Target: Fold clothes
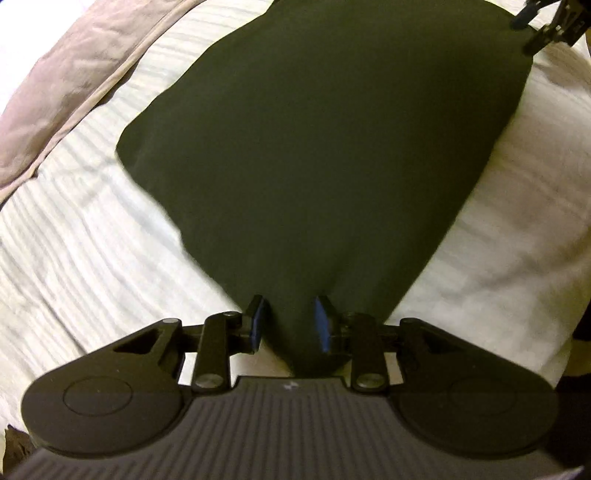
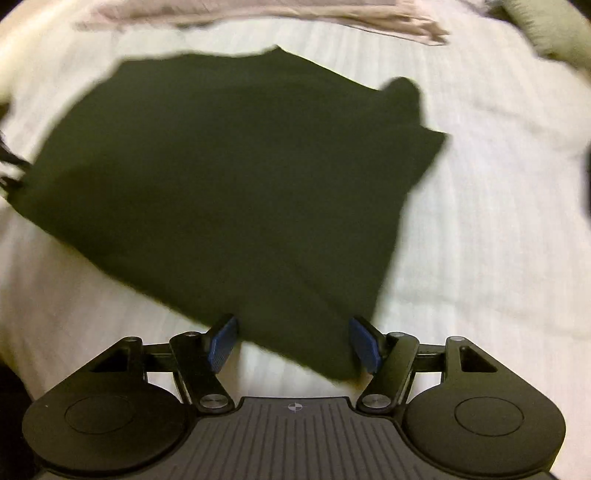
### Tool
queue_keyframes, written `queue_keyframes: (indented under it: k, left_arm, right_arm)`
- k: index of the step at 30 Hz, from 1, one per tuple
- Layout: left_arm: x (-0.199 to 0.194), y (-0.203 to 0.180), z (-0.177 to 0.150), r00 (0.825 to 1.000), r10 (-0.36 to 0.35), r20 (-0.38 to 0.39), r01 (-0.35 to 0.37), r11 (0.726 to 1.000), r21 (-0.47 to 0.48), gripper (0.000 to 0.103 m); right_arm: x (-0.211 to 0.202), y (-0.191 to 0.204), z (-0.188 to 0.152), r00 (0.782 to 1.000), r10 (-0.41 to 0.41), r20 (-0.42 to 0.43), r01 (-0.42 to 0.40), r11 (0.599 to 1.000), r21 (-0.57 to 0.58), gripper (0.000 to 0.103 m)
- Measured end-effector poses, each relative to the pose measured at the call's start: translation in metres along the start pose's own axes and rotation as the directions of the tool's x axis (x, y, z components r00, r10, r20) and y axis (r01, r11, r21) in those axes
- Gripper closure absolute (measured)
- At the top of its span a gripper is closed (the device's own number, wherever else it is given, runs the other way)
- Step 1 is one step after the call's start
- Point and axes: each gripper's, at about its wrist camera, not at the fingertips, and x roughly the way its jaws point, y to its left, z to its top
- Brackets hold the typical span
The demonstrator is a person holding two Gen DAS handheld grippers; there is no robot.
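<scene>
A dark green garment [image 1: 314,166] lies folded flat on a white striped bed cover [image 1: 92,240]. My left gripper [image 1: 290,321] points steeply down over the garment's near corner. Its jaws stand narrowly apart, and the blue pads [image 1: 258,325] show bare faces with the cloth lying between and under them. A small crease runs up from the right pad. In the right wrist view the garment [image 2: 221,177] is blurred. My right gripper [image 2: 293,339] is wide open above another corner, with nothing pinched. Part of the right gripper [image 1: 550,26] shows at the garment's far edge.
A beige cloth [image 1: 74,81] lies along the far side of the bed, and it shows as a band [image 2: 258,14] in the right wrist view. A pale green bundle [image 2: 546,29] sits at the top right. White bed cover [image 2: 480,258] stretches to the right of the garment.
</scene>
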Motion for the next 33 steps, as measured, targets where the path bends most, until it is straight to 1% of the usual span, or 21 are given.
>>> queue_keyframes:
  k: [1, 2, 4, 6, 7, 10, 12, 14, 16, 18, 19, 21, 23, 24, 25, 26, 27, 28, 30, 31, 33]
  left_arm:
    - [-0.003, 0.003, -0.006, 1.000, -0.003, 0.009, 0.003, 1.000, 0.006, 0.076]
    - [-0.007, 0.006, -0.013, 1.000, -0.006, 0.018, 0.006, 1.000, 0.012, 0.076]
    - [-0.018, 0.013, -0.021, 0.999, -0.006, 0.048, 0.004, 1.000, 0.031, 0.076]
    - [-0.031, 0.020, -0.031, 0.996, -0.011, 0.085, 0.008, 0.999, 0.045, 0.076]
    - [-0.036, 0.024, -0.035, 0.995, -0.016, 0.101, 0.011, 0.999, 0.050, 0.076]
    - [-0.045, 0.023, -0.041, 0.991, -0.033, 0.133, 0.019, 0.994, 0.106, 0.076]
    - [-0.047, 0.022, -0.046, 0.988, -0.044, 0.148, 0.024, 0.991, 0.135, 0.075]
    - [-0.046, 0.022, -0.050, 0.986, -0.060, 0.158, 0.037, 0.990, 0.139, 0.075]
    - [-0.047, 0.021, -0.053, 0.981, -0.083, 0.174, 0.061, 0.990, 0.128, 0.075]
    - [-0.047, 0.020, -0.054, 0.980, -0.086, 0.178, 0.064, 0.990, 0.126, 0.075]
    - [-0.050, 0.020, -0.055, 0.980, -0.088, 0.180, 0.067, 0.991, 0.119, 0.075]
    - [-0.057, 0.023, -0.053, 0.979, -0.094, 0.183, 0.082, 0.994, 0.070, 0.072]
    - [-0.064, 0.024, -0.049, 0.977, -0.100, 0.190, 0.097, 0.995, 0.026, 0.071]
    - [-0.069, 0.024, -0.047, 0.975, -0.102, 0.195, 0.103, 0.995, 0.005, 0.068]
    - [-0.074, 0.023, -0.043, 0.975, -0.099, 0.199, 0.103, 0.995, -0.012, 0.067]
    - [-0.079, 0.021, -0.039, 0.975, -0.095, 0.202, 0.103, 0.994, -0.030, 0.065]
    - [-0.084, 0.020, -0.035, 0.974, -0.091, 0.206, 0.103, 0.994, -0.047, 0.064]
    - [-0.088, 0.019, -0.031, 0.975, -0.092, 0.204, 0.110, 0.991, -0.079, 0.064]
    - [-0.098, 0.018, -0.022, 0.976, -0.095, 0.197, 0.125, 0.981, -0.150, 0.061]
    - [-0.102, 0.017, -0.017, 0.976, -0.099, 0.196, 0.137, 0.971, -0.194, 0.059]
    - [-0.111, 0.016, -0.009, 0.975, -0.107, 0.196, 0.160, 0.947, -0.279, 0.049]
  right_arm:
    - [-0.007, 0.006, -0.001, 0.999, -0.033, -0.003, 0.033, 0.999, -0.002, 0.037]
    - [-0.013, 0.015, -0.001, 0.999, -0.036, 0.012, 0.036, 0.999, 0.008, 0.037]
    - [-0.023, 0.043, 0.002, 0.998, -0.024, 0.053, 0.023, 1.000, 0.018, 0.037]
    - [-0.029, 0.081, 0.007, 0.995, 0.005, 0.099, -0.004, 1.000, -0.007, 0.037]
    - [-0.029, 0.101, 0.012, 0.993, 0.023, 0.117, -0.020, 0.999, -0.028, 0.037]
    - [-0.021, 0.162, 0.036, 0.986, 0.084, 0.145, -0.066, 0.990, -0.127, 0.037]
    - [-0.017, 0.199, 0.045, 0.984, 0.100, 0.151, -0.068, 0.977, -0.203, 0.037]
    - [-0.016, 0.221, 0.048, 0.984, 0.102, 0.143, -0.067, 0.970, -0.235, 0.037]
    - [-0.011, 0.224, 0.052, 0.987, 0.094, 0.130, -0.062, 0.972, -0.229, 0.037]
    - [-0.009, 0.216, 0.051, 0.992, 0.067, 0.104, -0.047, 0.981, -0.188, 0.037]
    - [-0.006, 0.208, 0.051, 0.995, 0.050, 0.089, -0.035, 0.987, -0.156, 0.037]
    - [-0.009, 0.194, 0.049, 0.998, 0.013, 0.061, -0.008, 0.996, -0.085, 0.037]
    - [-0.018, 0.178, 0.042, 0.999, -0.032, 0.036, 0.032, 0.999, -0.003, 0.037]
    - [-0.022, 0.169, 0.039, 0.998, -0.051, 0.026, 0.050, 0.998, 0.041, 0.037]
    - [-0.028, 0.161, 0.035, 0.998, -0.067, 0.019, 0.065, 0.994, 0.086, 0.035]
    - [-0.035, 0.155, 0.032, 0.997, -0.082, 0.015, 0.079, 0.989, 0.128, 0.025]
    - [-0.041, 0.148, 0.030, 0.995, -0.097, 0.014, 0.093, 0.981, 0.168, 0.019]
    - [-0.047, 0.141, 0.028, 0.994, -0.113, 0.013, 0.108, 0.972, 0.208, 0.015]
    - [-0.056, 0.128, 0.026, 0.991, -0.135, 0.011, 0.128, 0.957, 0.262, 0.015]
    - [-0.061, 0.123, 0.026, 0.989, -0.144, 0.014, 0.135, 0.950, 0.280, 0.015]
    - [-0.073, 0.113, 0.025, 0.987, -0.161, 0.027, 0.145, 0.940, 0.310, 0.015]
